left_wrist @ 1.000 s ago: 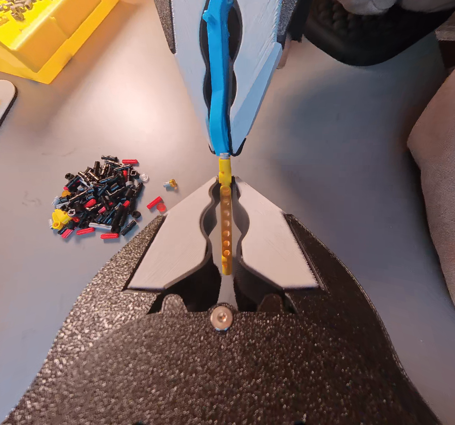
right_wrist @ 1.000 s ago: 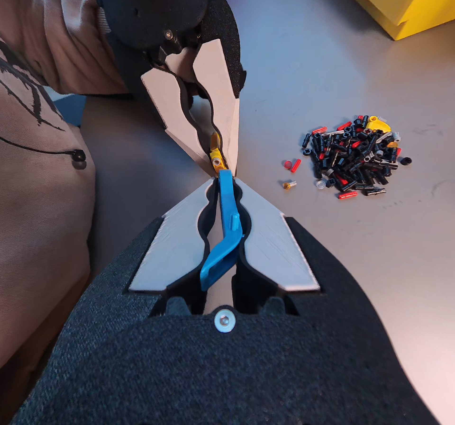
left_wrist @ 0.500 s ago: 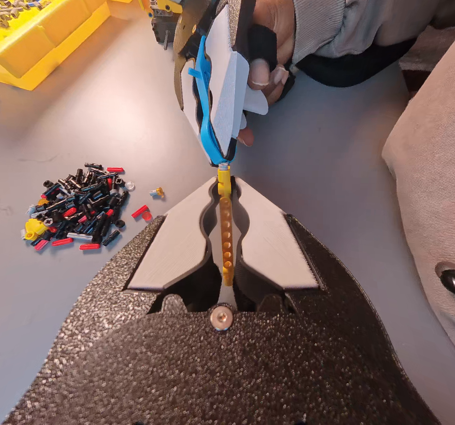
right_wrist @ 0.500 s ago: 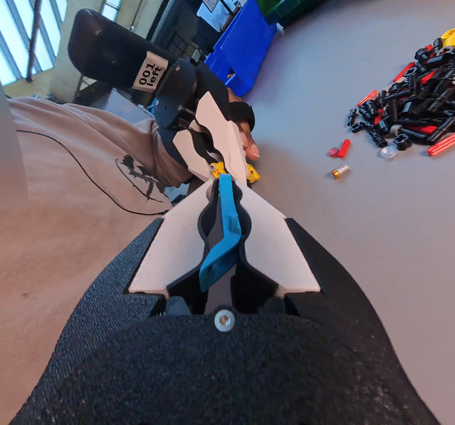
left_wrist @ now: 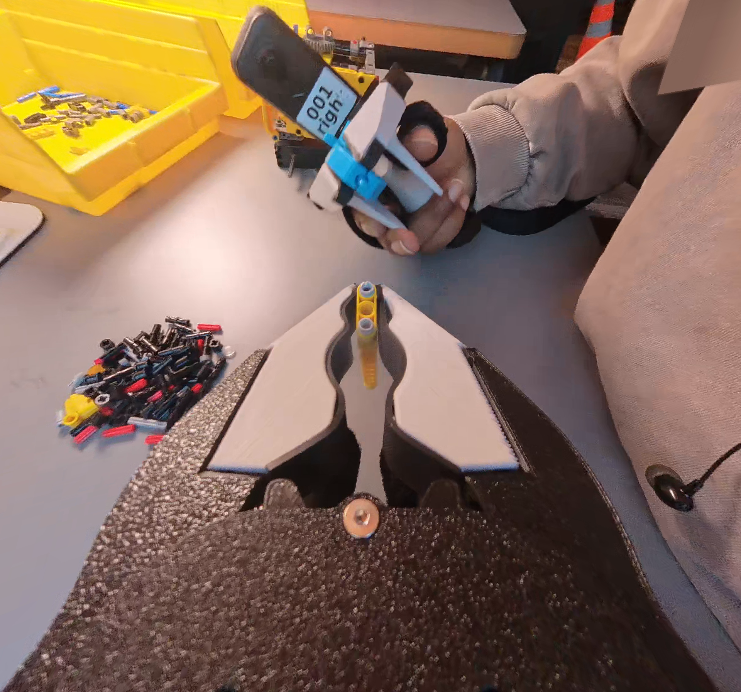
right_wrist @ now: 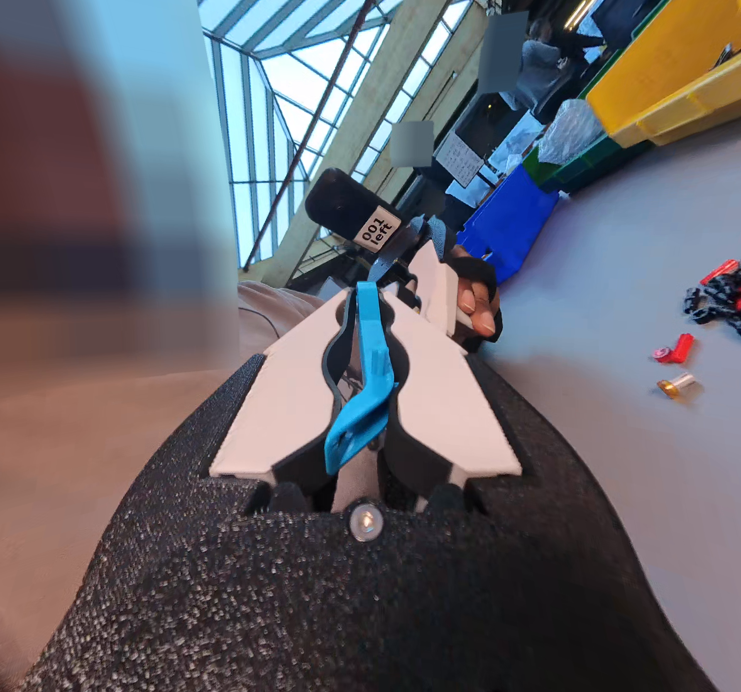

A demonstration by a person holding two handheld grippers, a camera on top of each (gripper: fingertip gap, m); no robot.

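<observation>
My left gripper (left_wrist: 367,288) is shut on a yellow holed beam (left_wrist: 366,312) with grey pins in its holes, held above the grey table (left_wrist: 200,264). An orange strip (left_wrist: 369,368) hangs behind it between the fingers. My right gripper (right_wrist: 367,290) is shut on a bent blue beam (right_wrist: 367,376). In the left wrist view the right gripper (left_wrist: 320,202) shows farther off, tilted, with the blue beam (left_wrist: 353,170) across its fingers, apart from the yellow beam. In the right wrist view the left gripper (right_wrist: 441,304) shows behind the blue beam, held by a hand.
A pile of small black, red and blue pins (left_wrist: 144,376) lies on the table at left. Yellow bins (left_wrist: 100,83) stand at the back left, one with loose parts. Loose red and gold pieces (right_wrist: 673,356) lie at right. A blue bin (right_wrist: 509,224) and a person's sleeve (left_wrist: 561,143) are nearby. Left tips to right tips: about 5 cm.
The two grippers have pulled apart: the blue beam no longer touches the yellow beam. The right gripper lifted and rotated away. The yellow beam has turned so its holes face my left camera.
</observation>
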